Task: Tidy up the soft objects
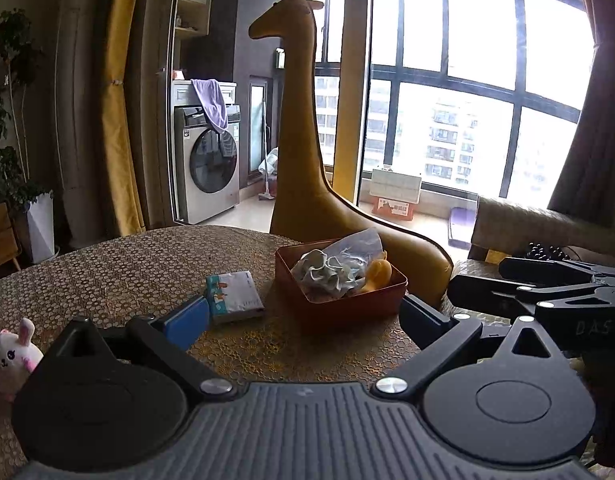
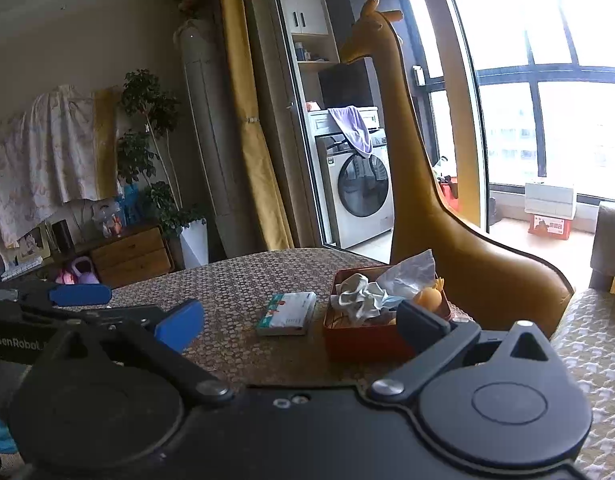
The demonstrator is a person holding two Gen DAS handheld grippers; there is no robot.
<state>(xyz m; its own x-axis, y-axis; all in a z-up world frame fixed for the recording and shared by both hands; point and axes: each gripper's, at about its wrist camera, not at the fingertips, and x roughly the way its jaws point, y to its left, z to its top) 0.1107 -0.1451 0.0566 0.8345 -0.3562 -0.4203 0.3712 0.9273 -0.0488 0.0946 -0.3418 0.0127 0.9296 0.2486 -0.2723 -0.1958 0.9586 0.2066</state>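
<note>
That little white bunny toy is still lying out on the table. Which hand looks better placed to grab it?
Probably the left. The bunny toy lies just outside the left tool, whose jaws stand open and empty. The right tool, also open, faces the red box and tissue pack; its camera shows no bunny.

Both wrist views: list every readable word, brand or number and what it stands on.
"GenRobot": left gripper body, seen from the right wrist view.
"DAS": right gripper body, partly cut off, in the left wrist view.
Tissue pack, washing machine panel, red-and-white box by the window: print too small or blurred to read.
</note>
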